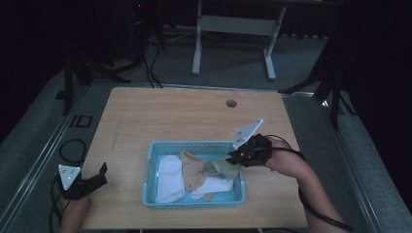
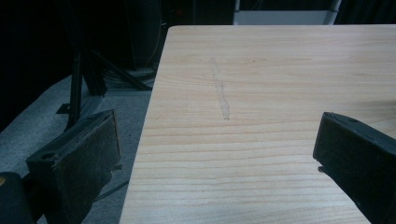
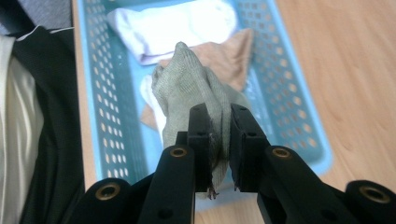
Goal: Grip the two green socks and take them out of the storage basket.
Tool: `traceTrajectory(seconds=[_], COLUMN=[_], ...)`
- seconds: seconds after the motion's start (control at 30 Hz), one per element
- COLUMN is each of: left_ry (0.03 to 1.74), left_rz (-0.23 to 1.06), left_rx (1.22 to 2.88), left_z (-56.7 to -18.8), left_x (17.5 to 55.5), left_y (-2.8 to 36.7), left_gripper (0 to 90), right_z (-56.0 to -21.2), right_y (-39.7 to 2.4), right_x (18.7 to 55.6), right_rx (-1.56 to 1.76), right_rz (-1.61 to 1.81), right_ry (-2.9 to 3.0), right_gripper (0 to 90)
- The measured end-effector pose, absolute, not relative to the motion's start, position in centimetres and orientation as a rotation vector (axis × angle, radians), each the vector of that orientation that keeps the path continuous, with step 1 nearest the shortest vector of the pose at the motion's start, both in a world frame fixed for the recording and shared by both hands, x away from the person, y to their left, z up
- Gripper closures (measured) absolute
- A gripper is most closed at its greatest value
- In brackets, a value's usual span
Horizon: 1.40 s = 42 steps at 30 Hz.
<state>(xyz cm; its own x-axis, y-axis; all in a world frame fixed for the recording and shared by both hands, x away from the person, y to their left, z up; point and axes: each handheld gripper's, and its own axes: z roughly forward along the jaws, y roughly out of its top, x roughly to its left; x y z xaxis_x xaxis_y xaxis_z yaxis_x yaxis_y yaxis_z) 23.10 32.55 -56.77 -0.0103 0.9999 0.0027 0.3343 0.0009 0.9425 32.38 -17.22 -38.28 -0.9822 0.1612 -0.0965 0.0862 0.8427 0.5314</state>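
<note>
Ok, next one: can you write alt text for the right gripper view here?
The right hand-held gripper pinches a grey-green sock between its two black jaws, above a light blue perforated basket. White socks and a tan sock lie in the basket, which rests on a wooden table.

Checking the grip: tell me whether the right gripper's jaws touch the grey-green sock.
Touching. The right gripper view shows the right gripper with both jaws pressed against the grey-green sock, pinching its fabric between them.
</note>
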Motion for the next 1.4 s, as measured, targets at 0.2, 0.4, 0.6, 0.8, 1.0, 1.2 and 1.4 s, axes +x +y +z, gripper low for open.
traceTrajectory(seconds=[0.2,0.4,0.6,0.8,1.0,1.2,1.4], left_ry=[1.464,1.467,1.468,1.469,1.469,1.47,1.469], left_rz=[1.04,1.04,1.041,1.041,1.039,1.04,1.04], left_rx=[1.451,1.45,1.451,1.451,1.451,1.452,1.451], left_z=[-56.8,-56.8,-56.8,-56.8,-56.8,-56.8,-56.8], left_x=[23.1,23.1,23.2,23.1,23.2,23.2,23.2], left_y=[32.5,32.5,32.5,32.5,32.5,32.5,32.5], left_gripper=[0.4,0.3,0.4,0.3,0.4,0.4,0.4], right_z=[-37.5,-37.7,-38.8,-41.2,-43.8,-46.0,-47.9], right_y=[-20.3,-23.7,-26.6,-28.4,-29.5,-30.2,-30.8], right_x=[32.8,33.1,33.4,33.7,33.8,33.8,34.0], right_rx=[0.298,0.41,0.515,0.598,0.674,0.722,0.764], right_rz=[0.826,0.827,0.805,0.779,0.775,0.766,0.767], right_ry=[2.832,2.799,2.788,2.791,2.814,2.842,2.858], right_gripper=[79.9,79.9,79.9,79.8,79.8,79.8,79.7])
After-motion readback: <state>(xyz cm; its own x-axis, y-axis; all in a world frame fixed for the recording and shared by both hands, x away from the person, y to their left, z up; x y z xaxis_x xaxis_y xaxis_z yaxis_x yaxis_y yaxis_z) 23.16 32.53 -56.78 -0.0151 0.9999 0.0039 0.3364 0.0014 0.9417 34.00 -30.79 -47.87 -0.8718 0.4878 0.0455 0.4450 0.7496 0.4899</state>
